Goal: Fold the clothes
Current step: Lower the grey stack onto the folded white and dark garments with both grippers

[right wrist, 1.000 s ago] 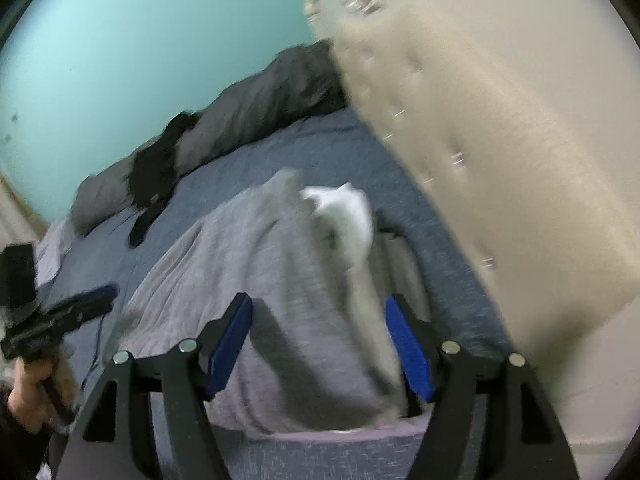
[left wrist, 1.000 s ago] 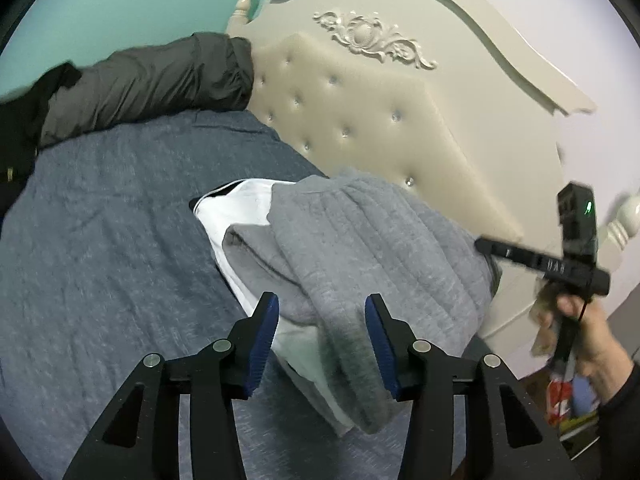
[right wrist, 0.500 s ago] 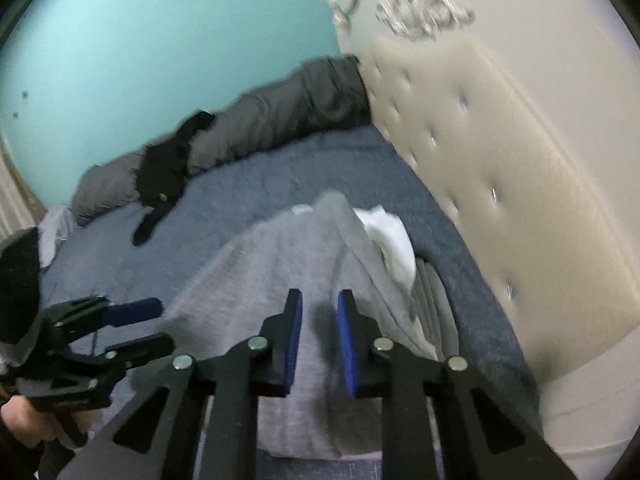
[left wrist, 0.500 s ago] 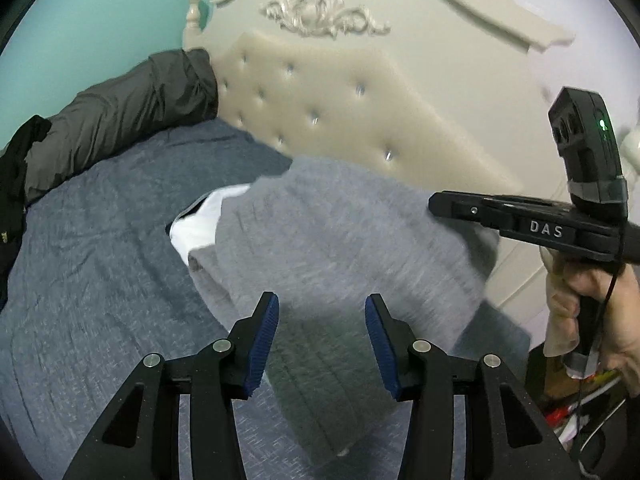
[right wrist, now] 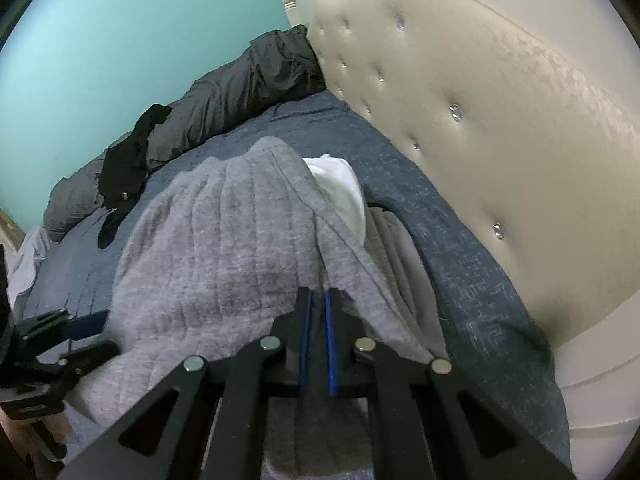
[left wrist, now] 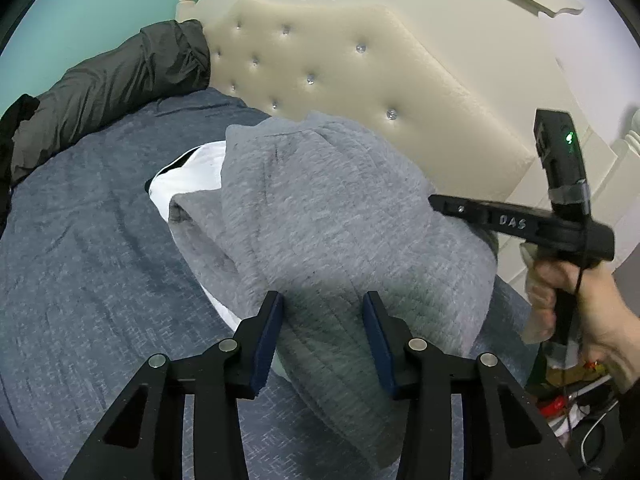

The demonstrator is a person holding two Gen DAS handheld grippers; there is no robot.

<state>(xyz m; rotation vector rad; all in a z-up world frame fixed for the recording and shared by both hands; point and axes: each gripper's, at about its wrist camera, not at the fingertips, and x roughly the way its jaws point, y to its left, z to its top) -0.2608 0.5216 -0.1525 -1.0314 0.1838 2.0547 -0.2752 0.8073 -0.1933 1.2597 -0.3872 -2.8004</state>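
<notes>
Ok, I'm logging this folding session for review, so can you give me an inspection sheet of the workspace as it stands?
Surface: blue-grey bedspread, lightly creased.
Job's things: grey quilted garment lies heaped over a white garment; more folded grey cloth beside it.
Clutter: dark grey jacket and a black garment along the far edge.
Grippers: left gripper open, fingers either side of a grey fold; right gripper shut on the grey quilted garment.
Cables: thin black cable down the right gripper's handle.
Surroundings: cream tufted headboard, teal wall.

sweater on bed, before headboard
</notes>
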